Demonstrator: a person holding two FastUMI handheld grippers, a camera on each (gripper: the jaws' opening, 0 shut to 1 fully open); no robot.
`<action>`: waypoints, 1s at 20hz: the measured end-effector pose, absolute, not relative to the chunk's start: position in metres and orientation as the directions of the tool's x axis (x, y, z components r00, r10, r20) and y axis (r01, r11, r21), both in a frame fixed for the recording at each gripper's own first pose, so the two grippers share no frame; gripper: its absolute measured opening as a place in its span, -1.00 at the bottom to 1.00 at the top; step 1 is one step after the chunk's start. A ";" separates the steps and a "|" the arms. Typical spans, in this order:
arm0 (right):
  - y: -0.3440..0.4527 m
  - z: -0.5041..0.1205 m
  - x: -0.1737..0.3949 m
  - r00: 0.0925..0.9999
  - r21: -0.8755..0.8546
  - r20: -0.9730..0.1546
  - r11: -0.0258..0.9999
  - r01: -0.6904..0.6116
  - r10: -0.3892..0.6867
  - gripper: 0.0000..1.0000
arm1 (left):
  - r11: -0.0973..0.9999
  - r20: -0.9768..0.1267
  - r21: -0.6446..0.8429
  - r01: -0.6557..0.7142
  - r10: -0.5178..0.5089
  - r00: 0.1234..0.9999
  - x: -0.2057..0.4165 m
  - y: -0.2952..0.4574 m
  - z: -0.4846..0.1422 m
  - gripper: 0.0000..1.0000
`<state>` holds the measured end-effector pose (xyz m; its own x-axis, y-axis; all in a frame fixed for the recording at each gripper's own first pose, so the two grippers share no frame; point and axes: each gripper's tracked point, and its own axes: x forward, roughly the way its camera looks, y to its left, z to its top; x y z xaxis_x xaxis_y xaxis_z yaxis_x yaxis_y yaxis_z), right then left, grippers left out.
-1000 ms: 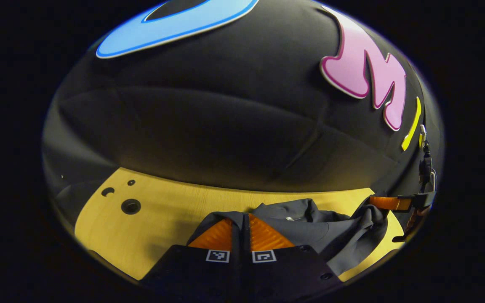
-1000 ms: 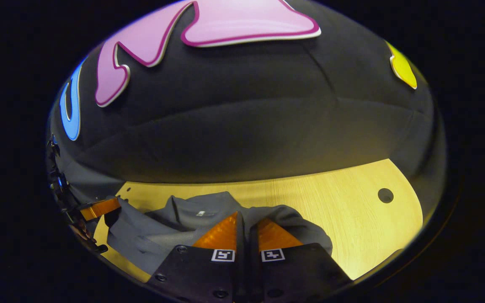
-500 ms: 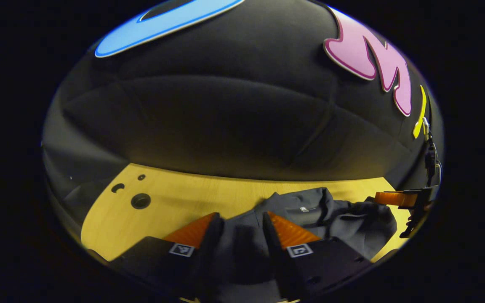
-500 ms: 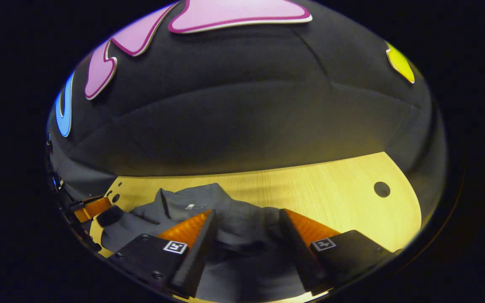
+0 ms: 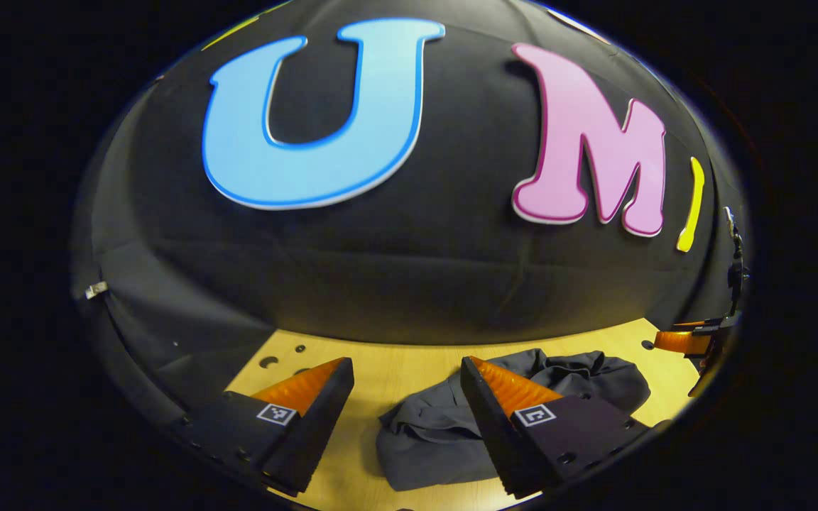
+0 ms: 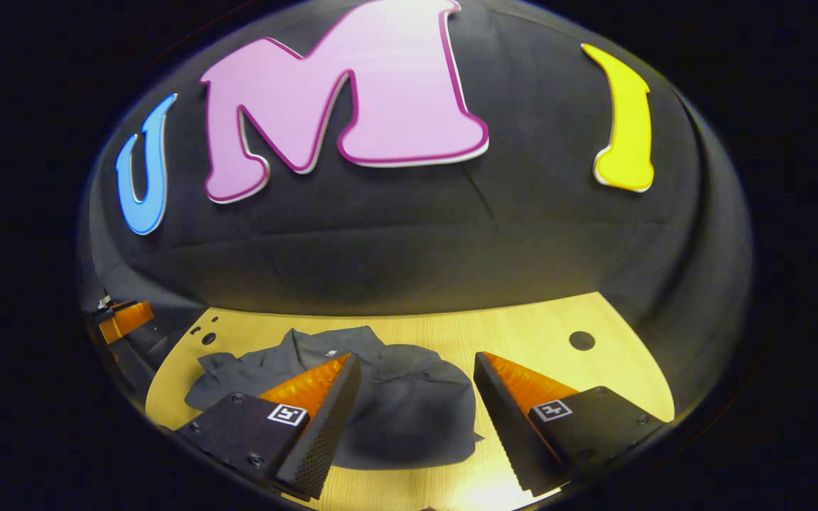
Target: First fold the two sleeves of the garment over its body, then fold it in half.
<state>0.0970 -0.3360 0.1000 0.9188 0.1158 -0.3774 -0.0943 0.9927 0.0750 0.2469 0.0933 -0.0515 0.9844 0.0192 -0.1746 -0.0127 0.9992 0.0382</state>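
The dark grey garment [image 6: 380, 397] lies on the wooden desk [image 6: 522, 341] as a compact, rumpled bundle, its collar with a small pale tag turned toward the booth's wall and its near edge a fairly straight line facing the two grippers. No sleeve sticks out past the bundle's outline in either view, so it lies much as a folded piece would, though loosely and with creases across its top; whether it is truly halved cannot be settled from these angles. The left gripper [image 5: 405, 383] hangs above the desk with its fingers spread wide, nothing between them, the garment [image 5: 444, 433] lying just beyond and partly under its right finger. The right gripper [image 6: 416, 383] is likewise spread and empty, hovering over the near part of the garment. The other gripper shows at the far edge of each view (a small shape beside the garment, well apart from it). The cloth looks thin, light and limp: it should slump and drag rather than hold a shape, and layers may slide over one another or bunch when pulled. Any hold would best be taken at an edge or corner, pinching through all layers together, one gripper toward each end of the near edge so the bundle lifts evenly.
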 end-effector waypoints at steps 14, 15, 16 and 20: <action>-0.309 0.156 -0.086 0.960 0.092 -0.244 0.988 -0.121 0.140 0.97 | 1.000 -0.055 0.009 0.009 -0.009 0.998 0.044 0.080 -0.021 0.91; -0.306 0.155 -0.095 0.960 0.096 -0.243 0.988 -0.122 0.142 0.97 | 1.000 -0.052 0.011 0.007 -0.006 0.999 0.035 0.080 -0.021 0.90; -0.304 0.155 -0.105 0.960 0.100 -0.242 0.988 -0.121 0.142 0.97 | 1.000 -0.048 0.008 0.006 -0.006 0.999 0.025 0.079 -0.022 0.90; -0.293 0.151 -0.137 0.957 0.124 -0.243 0.983 -0.133 0.160 0.97 | 1.000 -0.055 -0.013 0.008 -0.009 0.998 -0.007 0.072 -0.032 0.91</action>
